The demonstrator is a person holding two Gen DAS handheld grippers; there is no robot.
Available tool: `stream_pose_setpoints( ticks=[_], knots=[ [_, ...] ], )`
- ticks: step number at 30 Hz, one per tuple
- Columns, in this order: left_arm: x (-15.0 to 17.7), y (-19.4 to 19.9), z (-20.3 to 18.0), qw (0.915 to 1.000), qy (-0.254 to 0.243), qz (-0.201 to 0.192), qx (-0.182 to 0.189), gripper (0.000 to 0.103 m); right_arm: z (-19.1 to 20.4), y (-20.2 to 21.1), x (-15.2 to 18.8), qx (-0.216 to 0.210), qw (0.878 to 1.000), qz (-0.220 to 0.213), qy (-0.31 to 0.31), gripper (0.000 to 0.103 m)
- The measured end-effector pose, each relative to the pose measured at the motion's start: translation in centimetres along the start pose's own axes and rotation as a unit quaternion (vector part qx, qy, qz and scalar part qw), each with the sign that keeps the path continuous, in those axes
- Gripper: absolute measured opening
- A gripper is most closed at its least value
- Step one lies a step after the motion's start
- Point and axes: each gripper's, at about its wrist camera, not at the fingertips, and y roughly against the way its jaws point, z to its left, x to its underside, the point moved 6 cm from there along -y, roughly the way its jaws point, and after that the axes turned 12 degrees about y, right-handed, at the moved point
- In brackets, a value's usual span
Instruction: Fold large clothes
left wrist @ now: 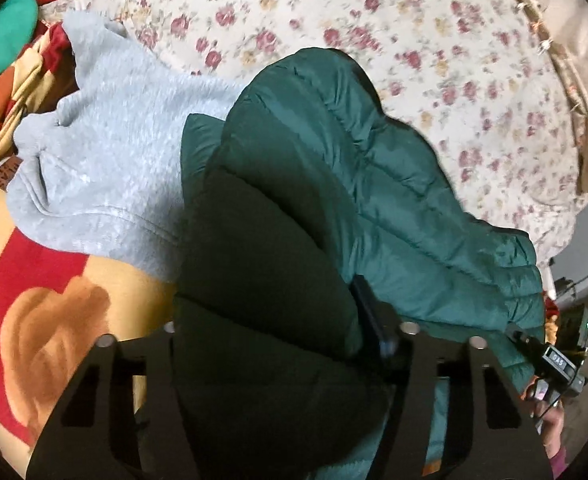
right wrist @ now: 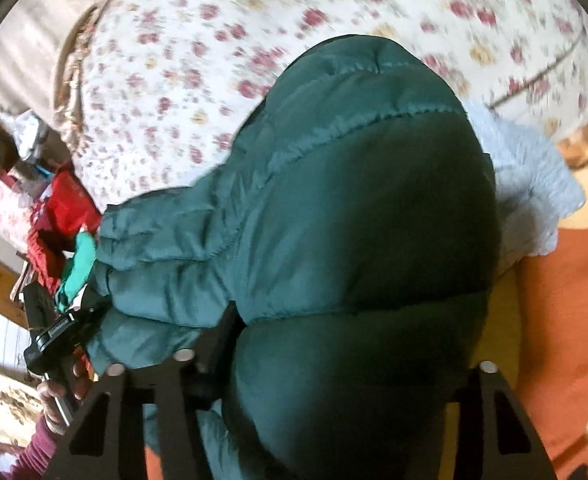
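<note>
A dark green puffer jacket (left wrist: 373, 160) lies bunched on the bed and fills the middle of both wrist views. My left gripper (left wrist: 270, 320) is shut on a thick padded fold of it; only the right finger (left wrist: 367, 320) shows, the other is buried in the fabric. My right gripper (right wrist: 349, 332) is likewise shut on a bulging fold of the jacket (right wrist: 333, 160), with its left finger (right wrist: 222, 320) pressed against the padding. Each view shows the other tool at the jacket's far edge, held by a hand: the right one's body (left wrist: 553, 360) and the left one's (right wrist: 62, 328).
A light grey sweatshirt (left wrist: 114, 152) lies beside the jacket, partly under it (right wrist: 533, 184). Beneath is a floral bedsheet (left wrist: 373, 20) and a red, orange and yellow cartoon blanket (left wrist: 54, 300). Red and teal clothes (right wrist: 66, 208) are heaped at the bed's edge.
</note>
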Motion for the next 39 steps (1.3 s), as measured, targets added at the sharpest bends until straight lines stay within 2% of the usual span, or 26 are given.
stream_pose_setpoints(
  ticks=[5,8,13,15,16,18,19,21,26,31,35,39],
  knots=[
    [1.2,3.4,-0.4,0.9998,-0.01,0.006,0.019,0.046,3.2,3.1,0.2,-0.026,0.999,-0.016,0.02,0.049],
    [3.2,6.5,-0.1,0.9991,-0.025,0.015,0.032,0.045,4.7,5.1,1.3,-0.046,0.998,-0.019,0.024,0.049],
    [7.0,10.1,1.6,0.9979,-0.055,0.028,0.019,0.045,6.6,7.5,6.1,-0.063,0.998,0.009,0.026,0.048],
    [8.0,10.2,2.5,0.9979,-0.059,0.029,0.003,0.054,6.1,7.4,8.1,-0.043,0.999,0.022,0.014,0.053],
    [8.5,9.9,3.0,0.9976,-0.063,0.026,-0.014,0.06,5.7,7.2,8.8,-0.023,0.999,0.029,0.014,0.061],
    [8.9,8.7,4.0,0.9969,-0.06,0.026,-0.044,0.082,4.4,5.9,10.4,0.043,0.998,0.05,0.018,0.075],
    [9.1,7.7,4.8,0.9964,-0.053,0.028,-0.059,0.085,4.0,5.2,10.9,0.061,0.996,0.056,0.018,0.084],
    [8.9,7.3,5.3,0.9966,-0.05,0.008,-0.065,0.095,3.7,4.4,11.1,0.076,0.996,0.046,0.015,0.088],
    [9.1,9.5,4.2,0.9915,-0.075,-0.036,-0.1,0.095,5.2,5.8,10.1,0.135,0.989,0.043,0.037,0.088],
    [9.7,12.0,1.9,0.981,-0.126,-0.085,-0.121,0.095,5.7,9.1,9.4,0.19,0.98,0.005,0.055,0.088],
    [10.7,12.9,0.2,0.9722,-0.158,-0.109,-0.135,0.095,7.8,11.1,8.6,0.194,0.978,-0.033,0.066,0.088],
    [11.9,13.5,-1.2,0.9689,-0.167,-0.128,-0.13,0.095,10.1,12.4,9.5,0.185,0.978,-0.054,0.082,0.088]
  ],
)
